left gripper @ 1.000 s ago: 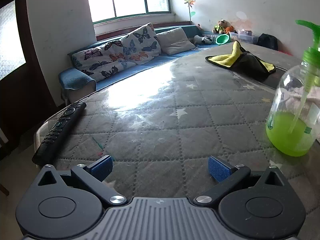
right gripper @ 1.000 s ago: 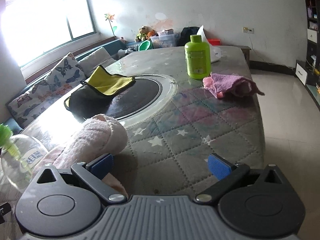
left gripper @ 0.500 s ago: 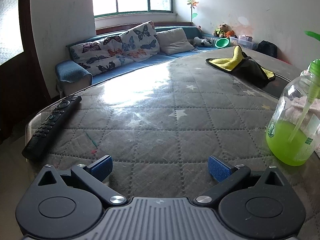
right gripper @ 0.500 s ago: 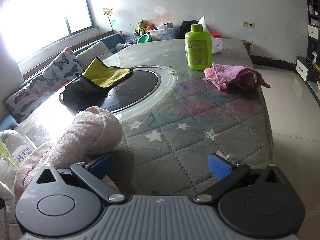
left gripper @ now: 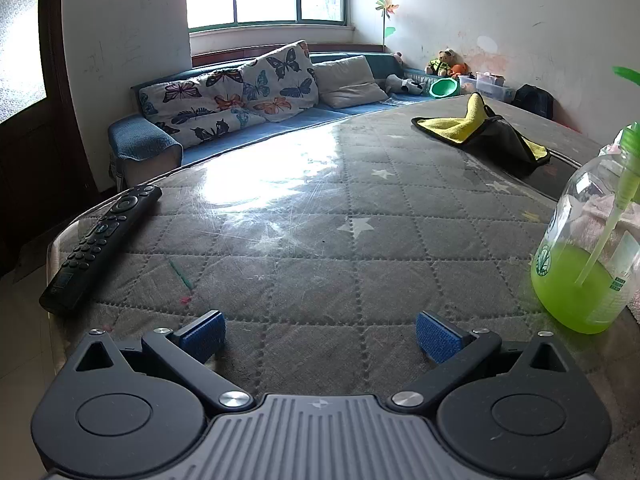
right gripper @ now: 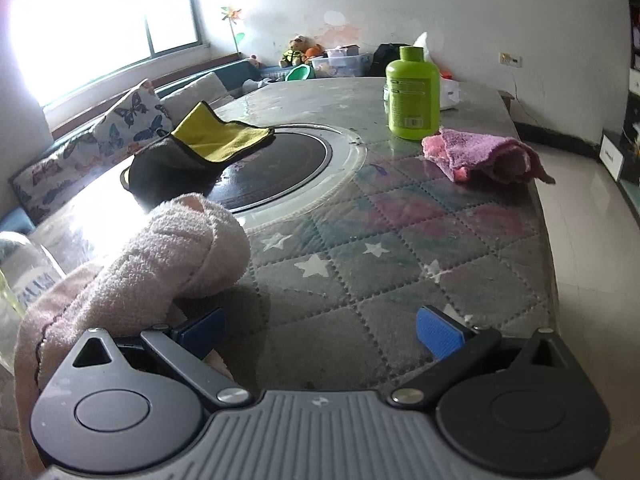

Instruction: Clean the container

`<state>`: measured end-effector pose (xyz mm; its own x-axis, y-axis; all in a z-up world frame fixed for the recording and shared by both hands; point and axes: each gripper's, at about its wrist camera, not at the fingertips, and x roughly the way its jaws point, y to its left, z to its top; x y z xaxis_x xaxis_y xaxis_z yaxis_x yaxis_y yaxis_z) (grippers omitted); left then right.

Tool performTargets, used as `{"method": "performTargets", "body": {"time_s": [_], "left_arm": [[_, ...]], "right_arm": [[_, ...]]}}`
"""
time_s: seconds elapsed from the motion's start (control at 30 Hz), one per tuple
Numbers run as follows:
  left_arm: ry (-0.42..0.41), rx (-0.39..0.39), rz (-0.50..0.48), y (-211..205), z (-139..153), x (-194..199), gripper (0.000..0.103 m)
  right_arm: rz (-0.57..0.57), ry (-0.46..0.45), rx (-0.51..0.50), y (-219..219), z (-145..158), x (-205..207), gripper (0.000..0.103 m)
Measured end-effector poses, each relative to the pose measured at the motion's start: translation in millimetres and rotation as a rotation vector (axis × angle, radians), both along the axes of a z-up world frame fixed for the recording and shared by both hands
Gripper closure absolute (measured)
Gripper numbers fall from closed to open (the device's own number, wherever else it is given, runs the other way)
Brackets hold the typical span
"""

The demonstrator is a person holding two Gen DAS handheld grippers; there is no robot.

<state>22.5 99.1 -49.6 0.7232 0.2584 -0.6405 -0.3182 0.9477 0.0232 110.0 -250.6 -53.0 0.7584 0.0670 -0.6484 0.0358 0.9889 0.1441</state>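
The counter point(left gripper: 320, 280) lies quilted under glass. The clear pump bottle point(left gripper: 584, 248), the likely container, stands near its right edge, beside the pale pink towel point(right gripper: 160, 264). Over the last second both views have dropped lower toward the counter, suggesting an approach is starting. The left gripper point(left gripper: 318, 334) and right gripper point(right gripper: 318, 332) have jaws wide, holding nothing.

pump bottle point(left gripper: 580, 264) – green liquid | cloth point(right gripper: 208, 140) – yellow-black | towel point(right gripper: 484, 154) pink-purple
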Motion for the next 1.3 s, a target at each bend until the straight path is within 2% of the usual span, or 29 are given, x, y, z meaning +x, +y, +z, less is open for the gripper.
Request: {"method": "performTargets", "body": {"time_s": [1.3], "left_arm": [[-0.004,0.000,0.001,0.5,0.2,0.8,0.000]], "right_arm": [[-0.016,-0.017,-0.048,3.3,-6.4,6.9,0.000]]}}
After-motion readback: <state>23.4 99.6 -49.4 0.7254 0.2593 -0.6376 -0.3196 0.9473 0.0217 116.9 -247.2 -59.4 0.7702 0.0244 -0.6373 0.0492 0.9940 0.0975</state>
